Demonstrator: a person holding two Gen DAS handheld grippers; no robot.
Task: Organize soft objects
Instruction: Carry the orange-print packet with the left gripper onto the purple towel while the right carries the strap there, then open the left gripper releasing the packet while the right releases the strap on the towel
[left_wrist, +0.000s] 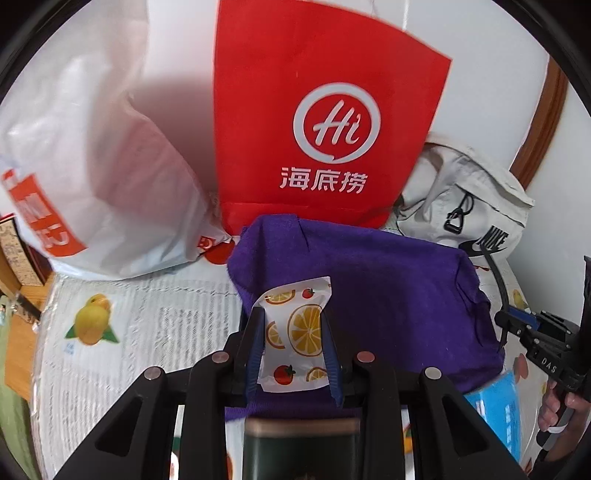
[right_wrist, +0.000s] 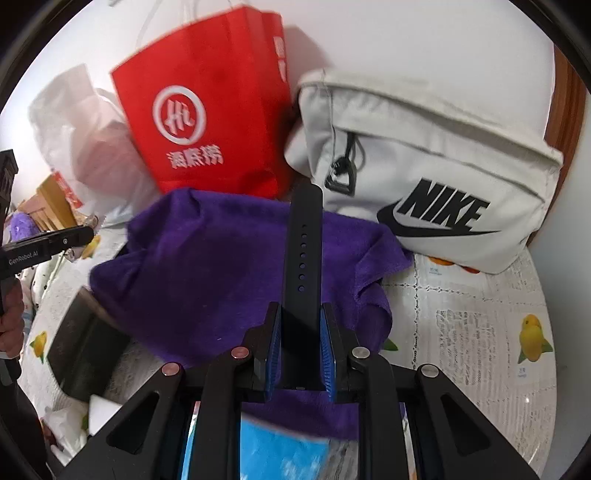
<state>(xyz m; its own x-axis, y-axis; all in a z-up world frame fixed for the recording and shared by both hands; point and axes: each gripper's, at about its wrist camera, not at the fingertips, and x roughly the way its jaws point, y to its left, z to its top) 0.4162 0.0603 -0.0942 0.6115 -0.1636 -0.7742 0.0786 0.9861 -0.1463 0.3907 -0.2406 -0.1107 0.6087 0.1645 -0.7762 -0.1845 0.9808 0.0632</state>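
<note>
— What have the left tongs (left_wrist: 293, 328) got?

— A small white sachet printed with orange slices and strawberries (left_wrist: 295, 339), pinched between the two blue pads, standing upright over the crumpled purple fleece cloth (left_wrist: 388, 295).

— And the right tongs (right_wrist: 301, 343)?

— Clamped on a black rubber watch strap with a row of holes (right_wrist: 303, 251). It sticks straight out from between the pads, also above the purple cloth.

— Where does the cloth lie?

— On the bench, which is covered with a white sheet printed with newsprint and yellow fruit (left_wrist: 147, 325). Behind the cloth stands a red paper carrier bag with a white "Hi" logo (left_wrist: 325, 122). To its left slumps a white plastic bag with orange lettering (left_wrist: 92, 166), to its right a pale canvas bag marked NIKE in black (right_wrist: 436, 177), touching the cloth's far edge.

— Anything else?

— A blue packet (right_wrist: 284, 450) just pokes out from under the cloth's near edge; blurred.
</note>
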